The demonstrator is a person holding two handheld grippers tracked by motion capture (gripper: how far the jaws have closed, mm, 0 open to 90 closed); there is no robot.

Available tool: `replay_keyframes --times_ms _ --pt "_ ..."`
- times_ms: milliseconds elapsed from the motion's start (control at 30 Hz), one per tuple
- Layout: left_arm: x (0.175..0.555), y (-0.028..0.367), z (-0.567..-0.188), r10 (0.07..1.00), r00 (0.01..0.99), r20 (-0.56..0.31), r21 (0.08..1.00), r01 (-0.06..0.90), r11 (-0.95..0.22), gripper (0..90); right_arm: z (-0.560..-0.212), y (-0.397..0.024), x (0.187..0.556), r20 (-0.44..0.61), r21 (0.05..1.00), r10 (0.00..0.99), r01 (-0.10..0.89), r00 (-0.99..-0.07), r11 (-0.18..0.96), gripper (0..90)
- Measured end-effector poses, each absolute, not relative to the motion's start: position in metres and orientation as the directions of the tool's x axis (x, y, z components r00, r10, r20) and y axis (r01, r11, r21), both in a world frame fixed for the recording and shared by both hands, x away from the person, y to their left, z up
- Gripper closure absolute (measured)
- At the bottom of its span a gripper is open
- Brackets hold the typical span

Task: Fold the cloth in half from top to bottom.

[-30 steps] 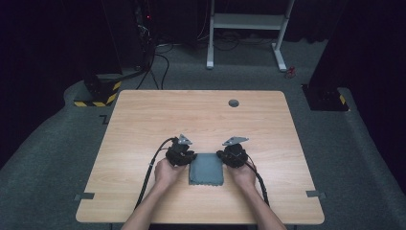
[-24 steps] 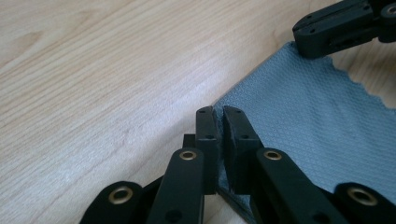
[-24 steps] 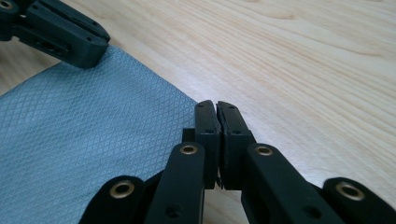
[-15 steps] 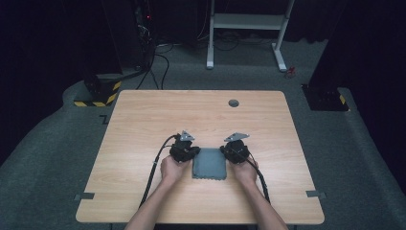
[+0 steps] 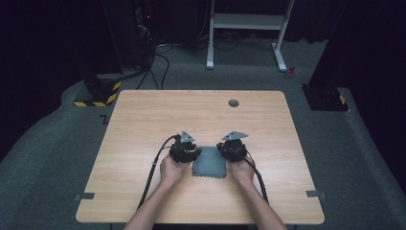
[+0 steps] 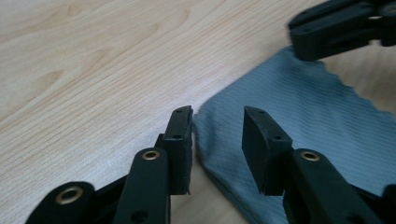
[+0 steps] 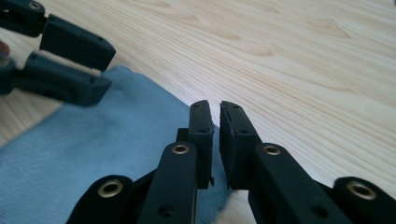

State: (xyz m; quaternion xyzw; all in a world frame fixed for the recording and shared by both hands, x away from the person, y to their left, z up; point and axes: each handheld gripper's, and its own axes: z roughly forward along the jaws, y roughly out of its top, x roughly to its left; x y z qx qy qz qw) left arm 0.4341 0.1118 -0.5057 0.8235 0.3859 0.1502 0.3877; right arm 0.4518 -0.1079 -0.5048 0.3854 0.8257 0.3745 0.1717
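As both hands pause over the grey cloth [image 5: 209,162] lying folded on the desk [image 5: 143,120], the left hand-held gripper [image 6: 217,123] has just spread apart, freeing the cloth's corner, while the right hand-held gripper [image 7: 216,119], barely parted, has begun loosening at the opposite edge — the fold looks finished.

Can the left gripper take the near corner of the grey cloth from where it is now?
Probably yes. The left gripper stands open right at the grey cloth, its corner between the jaws, nothing lying between.
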Motion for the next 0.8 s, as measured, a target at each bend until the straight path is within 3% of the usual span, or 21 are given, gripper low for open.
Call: replay_keyframes --times_ms 233,567,800 --pt "0.410 0.109 -0.508 0.690 0.724 -0.024 0.750 0.469 -0.467 62.5 -0.511 -0.095 0.455 0.024 0.740 0.739 0.509 -0.673 0.440 84.1" --pt "0.396 0.117 -0.518 0.681 0.733 -0.001 0.733 0.464 -0.498 63.4 -0.518 -0.108 0.464 0.028 0.720 0.781 0.554 -0.624 0.417 81.8" --pt "0.381 0.122 -0.518 0.661 0.751 0.004 0.734 0.447 -0.512 60.5 -0.517 -0.119 0.432 0.015 0.738 0.739 0.507 -0.673 0.446 77.8"
